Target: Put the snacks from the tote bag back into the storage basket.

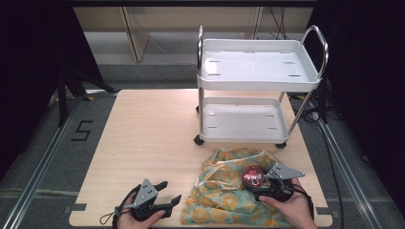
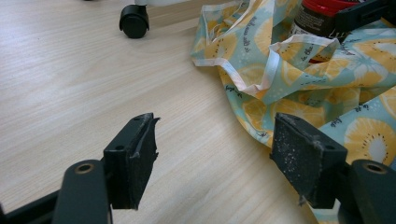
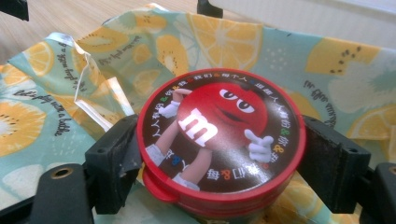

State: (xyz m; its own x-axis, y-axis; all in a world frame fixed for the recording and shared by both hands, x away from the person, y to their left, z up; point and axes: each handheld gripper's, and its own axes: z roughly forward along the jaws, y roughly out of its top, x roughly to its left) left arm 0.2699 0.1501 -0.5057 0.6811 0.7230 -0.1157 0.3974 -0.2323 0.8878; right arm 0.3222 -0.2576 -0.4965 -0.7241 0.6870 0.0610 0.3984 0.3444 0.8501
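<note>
You had the right gripper (image 3: 219, 154) clamped on the red candy tub (image 3: 220, 140) above the lemon-print bag (image 1: 224, 191), left gripper (image 2: 224, 154) open beside it; lifting straight up looked wisest.

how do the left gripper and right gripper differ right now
The left gripper has its jaws spread apart with nothing between them; the right gripper is clamped on the red-lidded candy jar. The left gripper sits over bare wooden table, beside the lemon-print cloth bag; the right gripper is over that bag. Both are black, two-jawed, and each held in a person's hand near the table's front edge.
</note>
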